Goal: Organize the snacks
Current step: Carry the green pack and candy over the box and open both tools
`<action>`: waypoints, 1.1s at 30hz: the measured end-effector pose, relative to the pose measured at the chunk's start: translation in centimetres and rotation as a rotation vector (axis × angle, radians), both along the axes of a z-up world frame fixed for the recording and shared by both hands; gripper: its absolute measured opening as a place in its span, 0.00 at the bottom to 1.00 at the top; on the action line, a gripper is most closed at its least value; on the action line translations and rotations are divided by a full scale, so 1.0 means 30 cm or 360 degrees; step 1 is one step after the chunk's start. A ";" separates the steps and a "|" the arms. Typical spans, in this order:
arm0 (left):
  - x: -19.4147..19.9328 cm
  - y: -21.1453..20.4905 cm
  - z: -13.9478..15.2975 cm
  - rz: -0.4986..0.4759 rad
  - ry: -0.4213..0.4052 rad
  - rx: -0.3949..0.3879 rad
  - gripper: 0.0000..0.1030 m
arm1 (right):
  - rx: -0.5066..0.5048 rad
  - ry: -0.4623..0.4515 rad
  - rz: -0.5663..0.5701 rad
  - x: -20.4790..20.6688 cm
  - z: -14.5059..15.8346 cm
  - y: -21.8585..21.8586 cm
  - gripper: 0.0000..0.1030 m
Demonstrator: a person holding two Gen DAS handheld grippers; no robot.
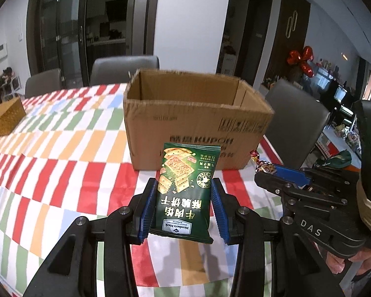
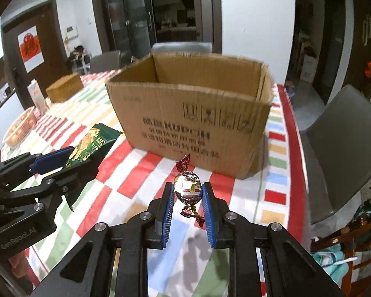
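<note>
I hold one snack in each tool, and both are lifted clear of the table with the chequered red, green and orange cloth (image 1: 61,148). The left tool (image 1: 184,195) is pinching a dark green foil packet of crackers (image 1: 185,185) by its two long sides; the packet stands nearly upright between the blue pads. The right tool (image 2: 186,195) is pressed almost together on a small round candy in a shiny silver and red twisted wrapper (image 2: 187,186), which it grips at the middle, with the twisted ends free above and below.

The open brown cardboard box (image 1: 185,123) stands on the table ahead of both tools, close to the table's right edge. Its top is open and I cannot see the bottom inside.

I judge the step in hand is the carry: both snacks are picked and not yet in the box. The next move calls for raising each tool over the near wall of the box, then spreading the pads above the opening. The light candy may cling to a pad.
</note>
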State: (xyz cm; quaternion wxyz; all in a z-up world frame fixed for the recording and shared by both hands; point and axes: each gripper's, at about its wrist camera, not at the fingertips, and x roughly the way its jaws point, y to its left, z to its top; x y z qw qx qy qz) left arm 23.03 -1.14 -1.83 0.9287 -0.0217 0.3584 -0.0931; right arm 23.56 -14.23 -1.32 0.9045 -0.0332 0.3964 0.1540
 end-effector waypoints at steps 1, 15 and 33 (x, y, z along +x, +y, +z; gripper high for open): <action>-0.006 0.000 0.017 -0.0001 -0.0018 0.0001 0.41 | 0.0001 -0.0022 -0.0007 -0.010 0.016 -0.004 0.23; -0.030 0.007 0.205 -0.0022 -0.0216 0.0019 0.41 | 0.0015 -0.0305 -0.0107 -0.080 0.242 -0.015 0.23; 0.185 0.056 0.361 -0.0059 -0.0237 0.0025 0.41 | -0.0021 -0.0398 -0.0160 0.041 0.391 0.012 0.23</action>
